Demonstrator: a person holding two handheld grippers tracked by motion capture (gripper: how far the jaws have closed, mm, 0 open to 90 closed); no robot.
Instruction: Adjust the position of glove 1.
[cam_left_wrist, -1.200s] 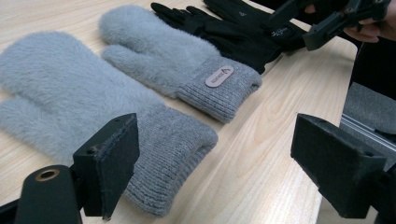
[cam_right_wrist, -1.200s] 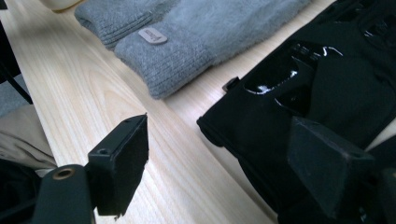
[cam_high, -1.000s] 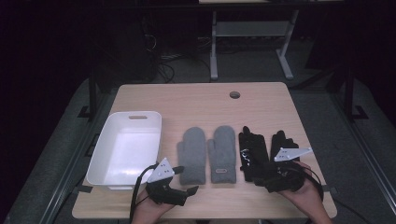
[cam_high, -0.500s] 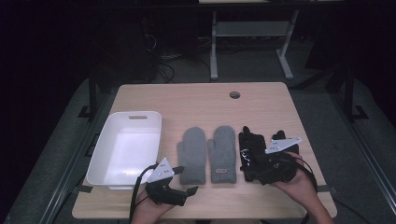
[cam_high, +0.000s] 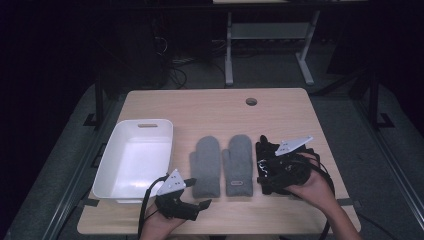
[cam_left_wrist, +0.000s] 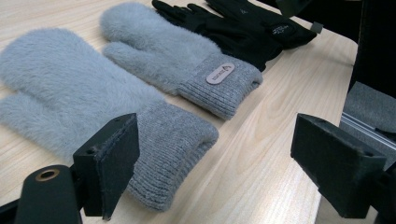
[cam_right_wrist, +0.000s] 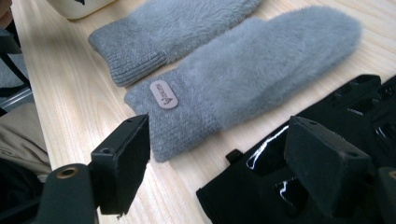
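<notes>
Your right gripper (cam_high: 270, 172) hangs low over the black gloves (cam_high: 272, 160), jaws spread wide. Your left gripper (cam_high: 200, 202) waits near the grey mittens (cam_high: 222, 165), jaws wide too.

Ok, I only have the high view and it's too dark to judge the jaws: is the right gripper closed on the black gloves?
Observer: No. The right gripper view shows the right gripper open, jaws wide apart above the black gloves, gripping nothing.
Operator: And the left one?
Observer: The left gripper is open too, with the ribbed cuff of the near grey mitten lying just ahead of its jaws.
Operator: Can I tell the mittens apart?
Observer: Yes. The other grey mitten, next to the gloves, has a small pale oval label on its cuff. The near one shows none.
</notes>
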